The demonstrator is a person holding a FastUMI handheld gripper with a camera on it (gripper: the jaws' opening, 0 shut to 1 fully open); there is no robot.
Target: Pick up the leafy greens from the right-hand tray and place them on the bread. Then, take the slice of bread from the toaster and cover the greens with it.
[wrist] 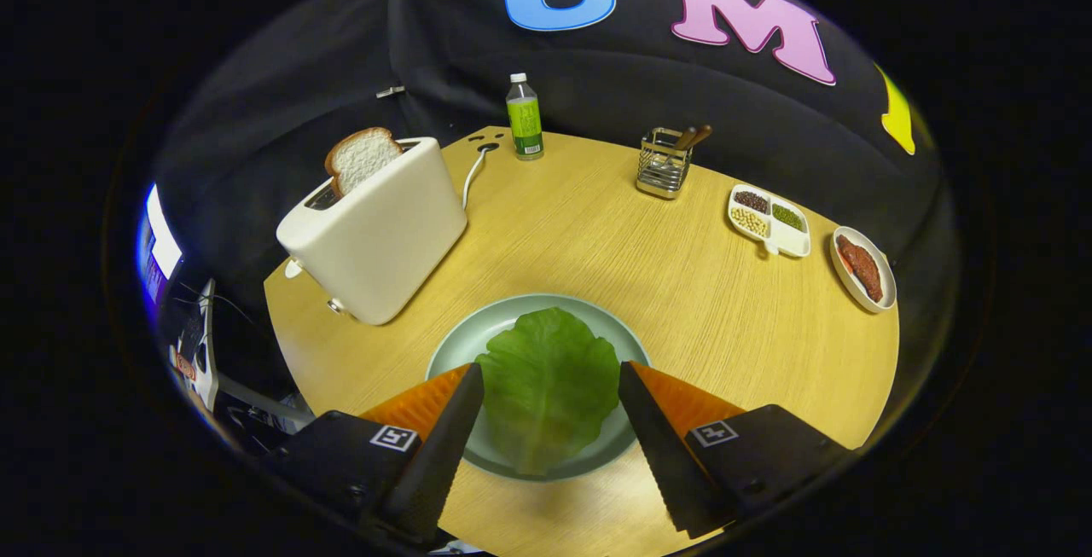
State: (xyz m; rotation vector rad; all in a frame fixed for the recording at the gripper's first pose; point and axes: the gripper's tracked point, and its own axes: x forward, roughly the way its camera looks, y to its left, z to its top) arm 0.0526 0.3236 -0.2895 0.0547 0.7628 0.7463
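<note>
Gripper (550,378) fingers spread wide, holding nothing, one lettuce leaf (548,382) between them on one green plate (456,344), one toaster (375,237) ahead-left with one bread slice (360,158), beyond: one bottle (525,118), one utensil rack (665,165), one divided tray (770,220), one meat dish (863,269)

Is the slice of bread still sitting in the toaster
Yes, the slice of bread stands upright in the toaster slot, while the open gripper straddles the leafy green on the plate.
</note>
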